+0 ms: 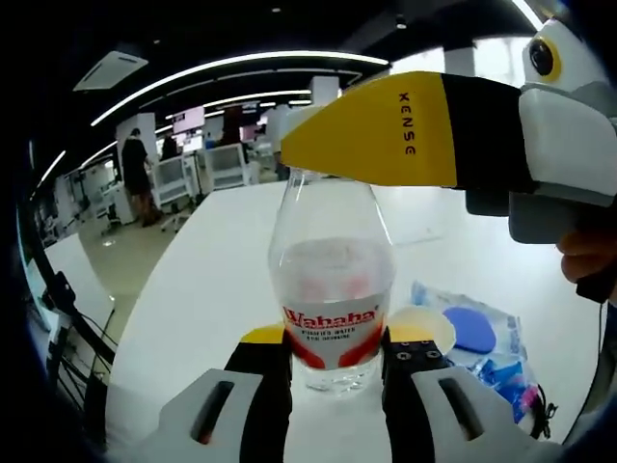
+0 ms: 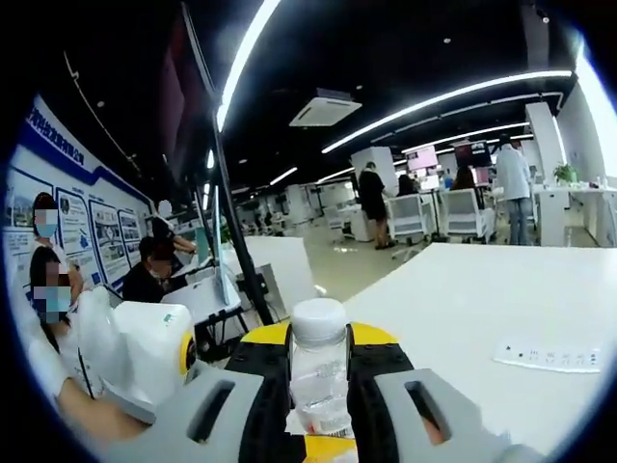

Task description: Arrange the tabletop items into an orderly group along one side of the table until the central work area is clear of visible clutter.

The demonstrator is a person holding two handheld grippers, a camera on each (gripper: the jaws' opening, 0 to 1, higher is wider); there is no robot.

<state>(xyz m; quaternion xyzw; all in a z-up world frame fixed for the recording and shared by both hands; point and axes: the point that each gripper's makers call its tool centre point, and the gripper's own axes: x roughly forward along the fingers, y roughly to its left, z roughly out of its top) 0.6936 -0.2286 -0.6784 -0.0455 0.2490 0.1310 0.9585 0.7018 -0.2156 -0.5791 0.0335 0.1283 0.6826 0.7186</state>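
**Both claws on the bottle**

Centre of the left gripper view: the left claw [image 1: 335, 349] clamps the base of the clear plastic water bottle with the red label [image 1: 331, 289], standing on the white table [image 1: 193, 289]. The right claw [image 2: 319, 362] pinches its white-capped neck, centre-bottom in the right gripper view. Lower right, a small yellow bowl [image 1: 421, 326] sits beside a clear bag of blue items [image 1: 482, 342].

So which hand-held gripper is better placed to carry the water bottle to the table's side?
Probably left: the left hand-held gripper clamps the water bottle low on its labelled body, near the table; the right hand-held gripper only pinches under the cap.
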